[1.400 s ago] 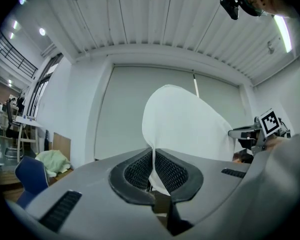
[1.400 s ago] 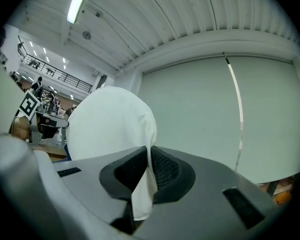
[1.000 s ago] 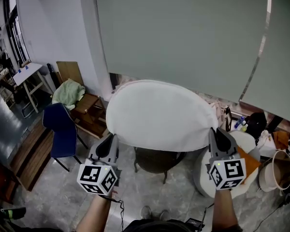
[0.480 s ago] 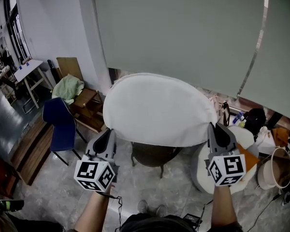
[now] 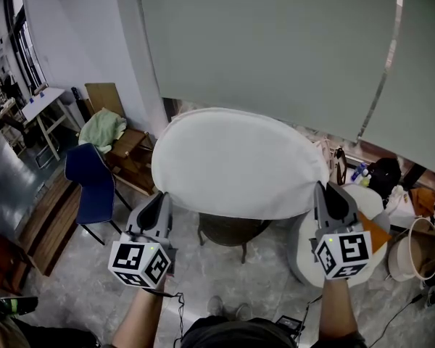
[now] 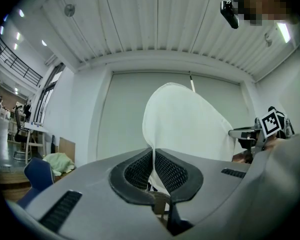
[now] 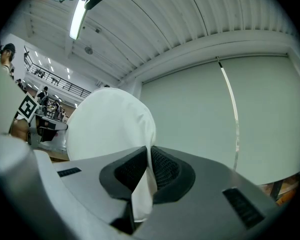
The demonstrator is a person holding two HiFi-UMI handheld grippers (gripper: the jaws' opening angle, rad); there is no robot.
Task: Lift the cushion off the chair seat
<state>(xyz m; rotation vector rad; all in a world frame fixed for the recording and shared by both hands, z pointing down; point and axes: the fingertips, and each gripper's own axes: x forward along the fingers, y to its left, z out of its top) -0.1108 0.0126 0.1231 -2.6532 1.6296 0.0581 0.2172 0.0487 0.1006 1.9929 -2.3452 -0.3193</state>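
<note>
A round white cushion [image 5: 235, 162] hangs in the air between my two grippers, well above the dark round chair seat [image 5: 228, 230]. My left gripper [image 5: 162, 196] is shut on the cushion's left edge, and in the left gripper view the white cushion [image 6: 187, 129] rises from between the pads. My right gripper [image 5: 326, 192] is shut on the right edge; in the right gripper view the cushion [image 7: 110, 129] is pinched between the black pads, with a flap of cloth hanging below them.
A blue chair [image 5: 90, 191] and a low wooden bench with a green cloth [image 5: 101, 130] stand at the left. A white round table [image 5: 308, 256] and a beige bucket [image 5: 413, 256] are at the right. A large grey blind [image 5: 275, 49] hangs behind.
Both grippers have carried the cushion a little further from the seat and slightly left in the head view. Their grip is the same.
</note>
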